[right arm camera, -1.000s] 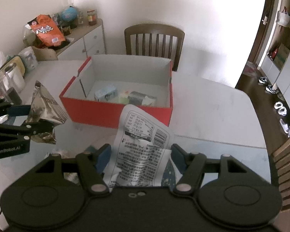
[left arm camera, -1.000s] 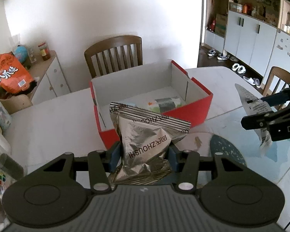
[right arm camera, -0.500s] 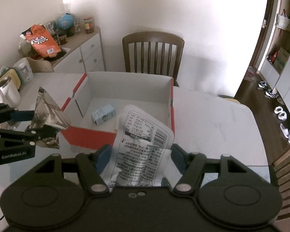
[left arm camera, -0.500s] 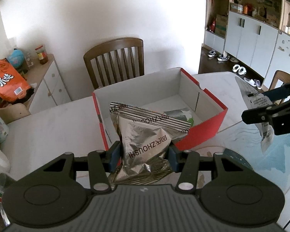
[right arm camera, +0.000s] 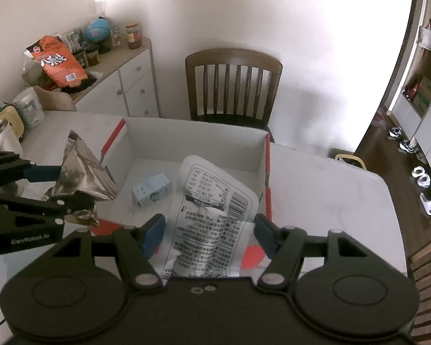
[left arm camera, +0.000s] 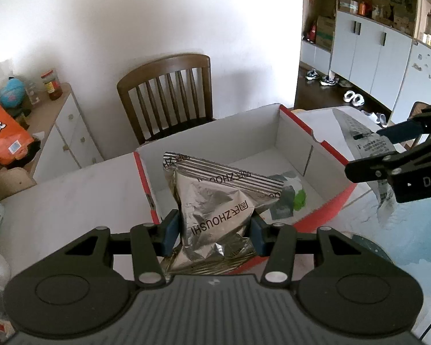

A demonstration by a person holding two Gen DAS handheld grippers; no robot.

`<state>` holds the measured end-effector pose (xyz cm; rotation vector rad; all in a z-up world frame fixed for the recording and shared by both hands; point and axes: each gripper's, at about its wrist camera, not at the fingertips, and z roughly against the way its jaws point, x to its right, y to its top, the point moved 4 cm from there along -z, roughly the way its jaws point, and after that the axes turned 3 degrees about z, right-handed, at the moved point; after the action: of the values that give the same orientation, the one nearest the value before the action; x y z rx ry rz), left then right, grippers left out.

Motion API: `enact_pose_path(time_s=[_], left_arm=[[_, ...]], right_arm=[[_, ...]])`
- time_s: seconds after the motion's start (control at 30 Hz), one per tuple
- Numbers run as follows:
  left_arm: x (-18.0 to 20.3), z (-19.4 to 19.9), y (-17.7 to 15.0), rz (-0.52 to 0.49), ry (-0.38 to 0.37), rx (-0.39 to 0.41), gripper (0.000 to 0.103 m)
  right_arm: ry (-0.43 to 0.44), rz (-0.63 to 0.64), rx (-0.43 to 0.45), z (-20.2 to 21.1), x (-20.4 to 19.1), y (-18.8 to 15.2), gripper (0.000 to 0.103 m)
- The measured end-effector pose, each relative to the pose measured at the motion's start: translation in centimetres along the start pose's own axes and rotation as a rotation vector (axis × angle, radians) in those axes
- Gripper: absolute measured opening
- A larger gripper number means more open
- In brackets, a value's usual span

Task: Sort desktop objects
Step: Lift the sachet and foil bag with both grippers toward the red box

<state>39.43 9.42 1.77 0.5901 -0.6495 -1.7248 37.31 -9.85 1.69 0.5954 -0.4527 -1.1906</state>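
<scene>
**2 packets held over the red box**

My left gripper is clamped on a silver foil packet, its blue pads pressing both sides. The print on it reads "ZHOUSHI" upside down from my view, with 2 Chinese characters beside it, and the same word repeats faintly on the striped seal band. The packet stands on end, long axis running away from me, striped seal at the far tip, over the near left corner of the red box.

My right gripper holds a white packet by its lower part, though the blue pads stand clear of the sides I can see, so I cannot tell how firmly the jaws bite. Its back faces me: a barcode at the upper right and dense small print I cannot read. It also stands upright, long axis pointing away, over the box's near wall.

Inside the box lie a pale blue carton on its side and a grey-and-green packet.

Beyond the box a wooden chair stands against the wall. On the white cabinet to the left sits an orange bag with white Chinese characters, a globe and a jar.
</scene>
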Motion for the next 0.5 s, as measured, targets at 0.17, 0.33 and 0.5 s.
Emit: enact_pose_path(time_s=[0.17,0.33,0.5], left_arm=[[-0.3,-1.6,0.6,-0.021,-0.005,-0.010,0.049],[-0.3,-3.1,1.1,-0.039,-0.014,-0.027,0.049],[-0.3,-4.7,1.6,-0.062,-0.018,-0.041,0.049]], right_arm=[[-0.008,-0.001,0.001,-1.3,0.3,1.2,0.067],[-0.022,0.002,-0.004,-2.8,0.4,2.1,0.067],[-0.027,-0.008,-0.017,-4.4,0.8,2.6,0.067]])
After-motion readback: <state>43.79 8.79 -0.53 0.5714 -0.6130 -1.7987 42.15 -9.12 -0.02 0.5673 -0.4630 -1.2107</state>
